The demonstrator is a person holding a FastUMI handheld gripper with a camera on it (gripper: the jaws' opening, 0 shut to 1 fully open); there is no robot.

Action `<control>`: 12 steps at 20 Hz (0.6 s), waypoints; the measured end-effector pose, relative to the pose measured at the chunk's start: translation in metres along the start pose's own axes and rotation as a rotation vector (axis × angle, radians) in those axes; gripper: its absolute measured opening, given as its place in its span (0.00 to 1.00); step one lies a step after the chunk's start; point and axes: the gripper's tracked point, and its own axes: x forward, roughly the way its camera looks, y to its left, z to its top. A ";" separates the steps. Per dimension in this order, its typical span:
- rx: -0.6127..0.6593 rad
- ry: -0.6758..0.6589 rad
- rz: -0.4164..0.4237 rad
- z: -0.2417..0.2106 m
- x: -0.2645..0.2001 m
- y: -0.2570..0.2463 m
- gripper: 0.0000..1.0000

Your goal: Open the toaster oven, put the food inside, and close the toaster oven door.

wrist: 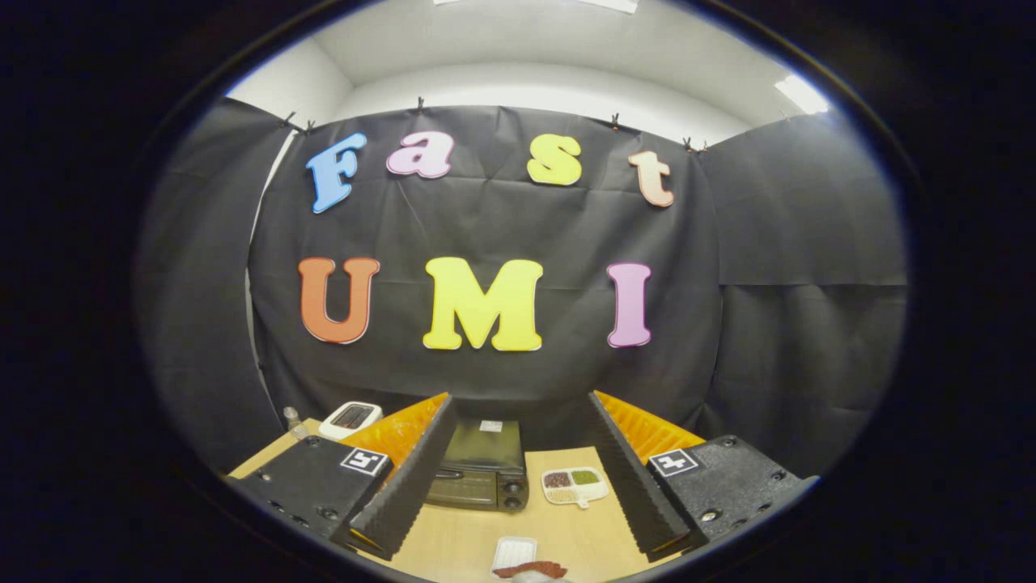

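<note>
A black toaster oven (479, 474) stands on the wooden table (453, 538) beyond my fingers, its door closed and two knobs on its right side. My gripper (518, 530) is open, raised above the table, with nothing between its ridged black fingers (409, 486). Close below, between the fingers, lies a small white tray (513, 554), and a piece of reddish-brown food (530, 570) lies just in front of it.
A white divided plate (575, 485) with several small portions of food sits right of the oven. A white toaster (350, 419) and a small clear bottle (295, 422) stand at the table's far left. Black cloth walls close the booth behind.
</note>
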 end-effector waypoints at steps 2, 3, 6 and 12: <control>0.003 0.009 -0.004 -0.007 0.007 0.005 1.00; 0.002 0.015 -0.003 -0.010 0.012 0.010 1.00; -0.011 0.038 -0.013 -0.031 0.031 0.023 1.00; 0.014 0.102 0.035 -0.086 0.091 0.086 1.00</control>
